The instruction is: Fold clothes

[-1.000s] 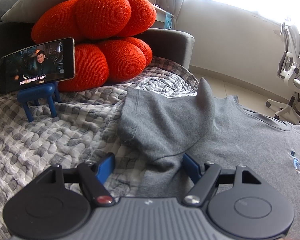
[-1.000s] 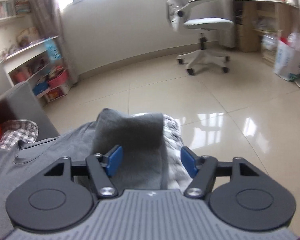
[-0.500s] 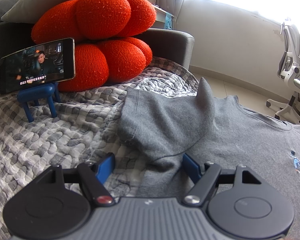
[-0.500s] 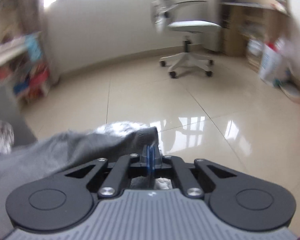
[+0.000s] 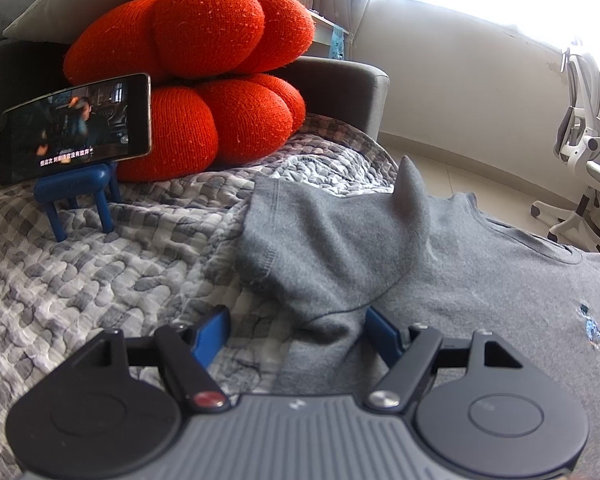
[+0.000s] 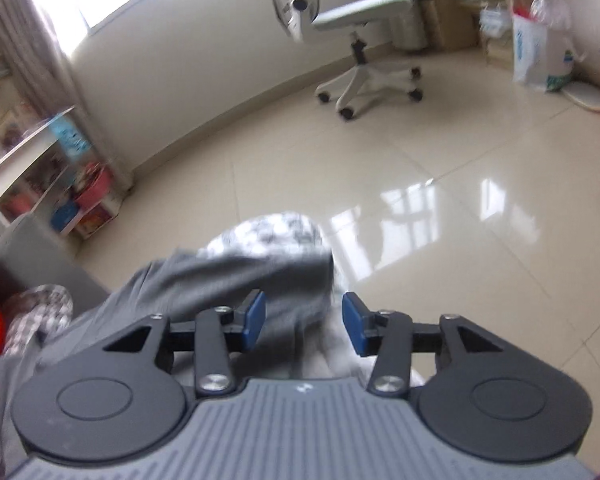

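A grey T-shirt [image 5: 500, 280] lies spread on a grey checked quilt [image 5: 100, 272], with a small blue emblem on its chest. One sleeve [image 5: 332, 248] is turned inward and bunched, a corner poking up. My left gripper [image 5: 298, 332] is open just short of that sleeve's lower fold, holding nothing. In the right wrist view the other sleeve [image 6: 240, 284] lies flat at the quilt's edge [image 6: 272, 232] above the floor. My right gripper [image 6: 304, 326] stands open, the sleeve's hem in front of its fingers and not pinched.
A red knotted cushion [image 5: 204, 80] and a phone [image 5: 76, 128] on a blue stand sit at the sofa's back. A grey armrest [image 5: 348, 88] lies beyond. A white office chair [image 6: 364, 52], a low shelf [image 6: 40, 184] and a plastic bag [image 6: 540, 56] stand on the tiled floor.
My right gripper shut on the sleeve half a second ago and has now opened, leaving the sleeve lying flatter. The left gripper and its sleeve have not moved.
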Motion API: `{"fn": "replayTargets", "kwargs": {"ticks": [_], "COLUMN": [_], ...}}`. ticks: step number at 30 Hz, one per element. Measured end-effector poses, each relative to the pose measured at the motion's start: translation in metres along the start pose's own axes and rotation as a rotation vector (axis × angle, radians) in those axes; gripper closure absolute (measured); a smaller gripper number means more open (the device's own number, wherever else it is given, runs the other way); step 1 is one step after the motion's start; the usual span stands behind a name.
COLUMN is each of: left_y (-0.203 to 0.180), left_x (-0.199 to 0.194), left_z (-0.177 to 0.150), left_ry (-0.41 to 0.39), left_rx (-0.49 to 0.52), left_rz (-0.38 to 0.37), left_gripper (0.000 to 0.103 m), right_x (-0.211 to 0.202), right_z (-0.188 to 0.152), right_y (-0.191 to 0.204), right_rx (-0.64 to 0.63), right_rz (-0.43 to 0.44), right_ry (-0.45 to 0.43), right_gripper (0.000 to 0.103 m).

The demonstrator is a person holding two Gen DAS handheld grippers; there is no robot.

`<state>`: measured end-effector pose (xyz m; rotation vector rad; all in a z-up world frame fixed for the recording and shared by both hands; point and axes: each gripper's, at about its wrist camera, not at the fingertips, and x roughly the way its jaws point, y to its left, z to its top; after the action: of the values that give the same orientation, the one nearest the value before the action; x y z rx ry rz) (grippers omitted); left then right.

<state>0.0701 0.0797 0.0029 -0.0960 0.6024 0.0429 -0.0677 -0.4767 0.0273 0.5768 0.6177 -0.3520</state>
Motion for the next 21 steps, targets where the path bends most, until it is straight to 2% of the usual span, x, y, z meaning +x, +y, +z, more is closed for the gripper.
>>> {"fn": "replayTargets", "kwargs": {"ticks": [3, 4, 5, 8, 11, 12, 16, 19, 21], "left_y": [0.000, -0.001, -0.001, -0.001, -0.001, -0.001, -0.001, -0.002, -0.002], "left_x": [0.000, 0.000, 0.000, 0.000, 0.000, 0.000, 0.001, 0.001, 0.001], "left_z": [0.000, 0.000, 0.000, 0.000, 0.000, 0.000, 0.001, 0.001, 0.001], "left_ry": [0.001, 0.001, 0.002, 0.003, 0.004, 0.004, 0.006, 0.008, 0.010], "left_rx": [0.001, 0.001, 0.001, 0.000, 0.002, 0.002, 0.001, 0.005, 0.005], "left_rz": [0.001, 0.001, 0.001, 0.001, 0.002, 0.002, 0.002, 0.007, 0.007], "left_gripper": [0.027, 0.027, 0.027, 0.027, 0.027, 0.027, 0.027, 0.026, 0.026], "right_x": [-0.005, -0.003, 0.000, -0.007, -0.037, -0.040, -0.009, 0.003, -0.001], "right_z": [-0.007, -0.010, -0.014, -0.022, -0.020, -0.020, -0.034, -0.048, -0.047], "right_y": [0.001, 0.005, 0.014, 0.041, 0.051, 0.051, 0.054, 0.065, 0.065], "right_rx": [0.002, -0.022, -0.080, -0.238, -0.269, -0.269, -0.337, -0.434, -0.428], "right_rz": [0.065, 0.072, 0.045, -0.044, -0.068, -0.073, -0.143, -0.230, -0.240], "right_ry": [0.038, 0.056, 0.065, 0.031, -0.067, -0.076, -0.013, -0.054, -0.061], "right_gripper": [0.057, 0.061, 0.083, 0.100, 0.101, 0.101, 0.100, 0.100, 0.099]}}
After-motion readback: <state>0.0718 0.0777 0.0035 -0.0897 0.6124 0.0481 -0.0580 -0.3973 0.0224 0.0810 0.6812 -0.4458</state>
